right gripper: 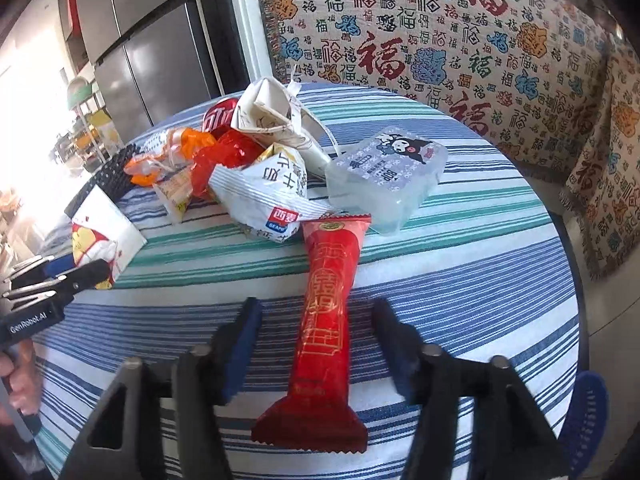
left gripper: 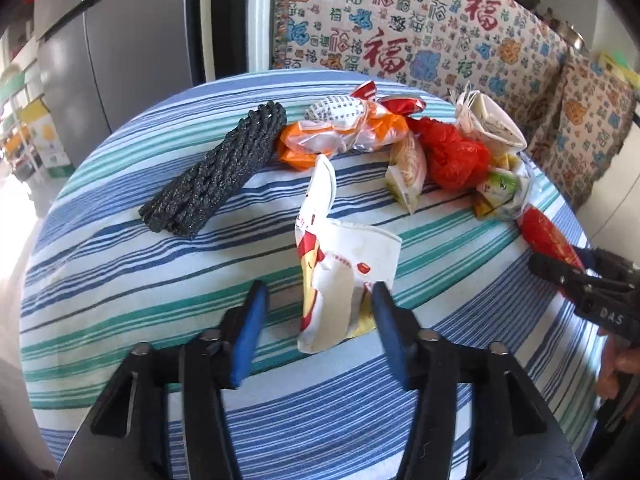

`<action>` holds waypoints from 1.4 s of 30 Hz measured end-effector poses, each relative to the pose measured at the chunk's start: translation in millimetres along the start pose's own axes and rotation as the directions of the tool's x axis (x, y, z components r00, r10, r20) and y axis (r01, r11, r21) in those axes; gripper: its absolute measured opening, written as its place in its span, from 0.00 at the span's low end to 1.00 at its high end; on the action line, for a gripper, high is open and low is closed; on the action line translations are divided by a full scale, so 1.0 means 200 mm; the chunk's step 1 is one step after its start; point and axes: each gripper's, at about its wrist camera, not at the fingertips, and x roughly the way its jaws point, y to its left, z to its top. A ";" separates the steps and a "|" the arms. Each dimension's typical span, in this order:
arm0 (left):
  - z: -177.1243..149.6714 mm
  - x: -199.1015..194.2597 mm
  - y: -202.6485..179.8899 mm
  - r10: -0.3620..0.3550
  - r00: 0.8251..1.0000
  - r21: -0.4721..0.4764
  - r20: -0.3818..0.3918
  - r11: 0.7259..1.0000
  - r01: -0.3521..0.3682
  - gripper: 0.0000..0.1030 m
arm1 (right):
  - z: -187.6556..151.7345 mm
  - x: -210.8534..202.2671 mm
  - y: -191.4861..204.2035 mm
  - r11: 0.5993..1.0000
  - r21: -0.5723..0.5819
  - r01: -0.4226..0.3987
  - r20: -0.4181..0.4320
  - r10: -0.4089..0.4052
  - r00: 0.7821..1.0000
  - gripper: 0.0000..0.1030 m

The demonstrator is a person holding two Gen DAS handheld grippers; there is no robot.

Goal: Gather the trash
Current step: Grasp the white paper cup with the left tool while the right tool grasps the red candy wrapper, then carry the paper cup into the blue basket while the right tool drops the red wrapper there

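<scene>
A crumpled white, red and yellow paper wrapper lies on the striped tablecloth. My left gripper stands open around its near end: the right pad is close to it, the left pad is well apart. In the right wrist view a long red snack wrapper lies between the spread fingers of my right gripper, which is open and not touching it. Each gripper shows in the other's view: the right gripper at the right edge, the left gripper at the left by the paper wrapper.
Farther back lies a pile of trash: a black mesh roll, an orange bag, a red plastic bag, a white paper cone, a white snack bag. A tissue pack sits to the right. A patterned sofa stands behind the round table.
</scene>
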 end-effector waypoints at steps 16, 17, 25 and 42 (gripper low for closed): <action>0.00 0.01 0.03 0.010 1.000 -0.014 0.010 1.000 -0.010 0.64 | 0.09 0.07 0.02 0.998 -0.026 0.064 -0.002 -0.065 0.998 0.71; 0.00 0.00 0.03 0.000 1.000 -0.019 0.012 1.000 0.000 0.52 | 0.07 0.06 0.02 0.998 -0.021 0.064 0.000 -0.064 0.998 0.67; 0.01 -0.09 0.01 -0.038 0.998 0.004 0.043 0.999 0.038 0.05 | 0.04 -0.05 -0.01 1.000 0.018 0.025 -0.034 -0.025 0.999 0.17; -0.02 -0.28 -0.09 -0.112 0.989 0.040 0.094 0.993 0.109 0.04 | -0.08 -0.39 -0.05 0.999 0.039 0.008 0.043 -0.010 0.999 0.15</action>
